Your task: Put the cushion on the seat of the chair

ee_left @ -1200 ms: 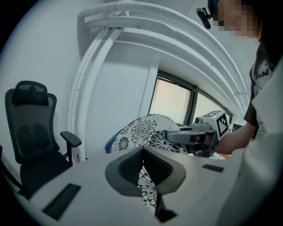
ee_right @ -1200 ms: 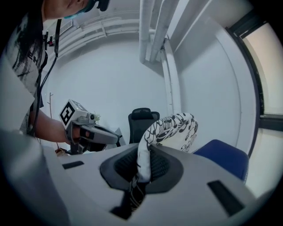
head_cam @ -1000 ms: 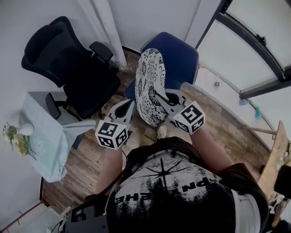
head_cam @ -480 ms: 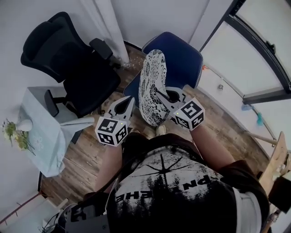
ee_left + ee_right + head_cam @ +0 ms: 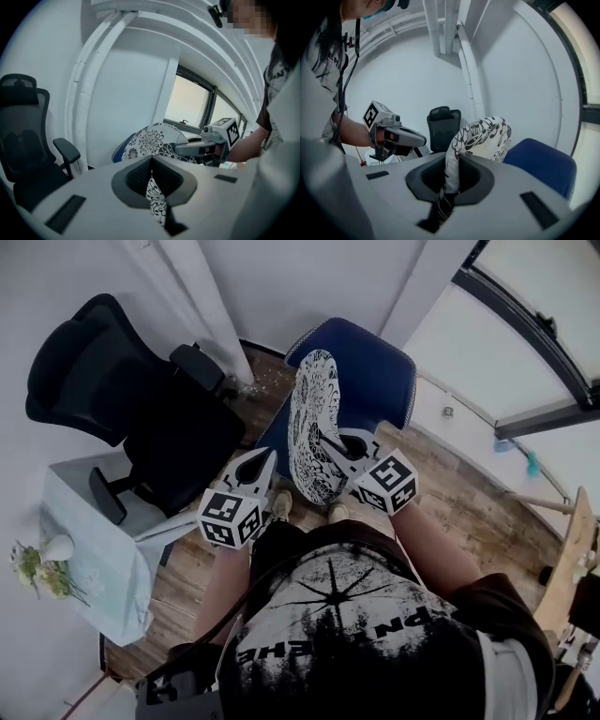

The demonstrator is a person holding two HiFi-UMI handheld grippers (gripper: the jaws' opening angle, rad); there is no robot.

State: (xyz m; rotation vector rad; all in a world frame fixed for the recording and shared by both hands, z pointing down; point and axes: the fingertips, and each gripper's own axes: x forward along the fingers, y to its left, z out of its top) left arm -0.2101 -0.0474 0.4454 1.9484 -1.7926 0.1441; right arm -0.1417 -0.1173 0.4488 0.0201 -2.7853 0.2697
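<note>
your wooden floor (image 5: 469, 512) carries the blue chair (image 5: 375, 371), the black office chair (image 5: 141, 418) and a small table (image 5: 98, 568) draped in pale cloth. a white vase (image 5: 58, 547) with flowers (image 5: 37, 570) sits on it. your shoes (image 5: 281, 505) stand just before the blue chair.

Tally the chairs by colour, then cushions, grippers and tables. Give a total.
Black chair: 1
Blue chair: 1
Cushion: 1
Grippers: 2, left gripper and right gripper
Table: 1
Total: 6
</note>
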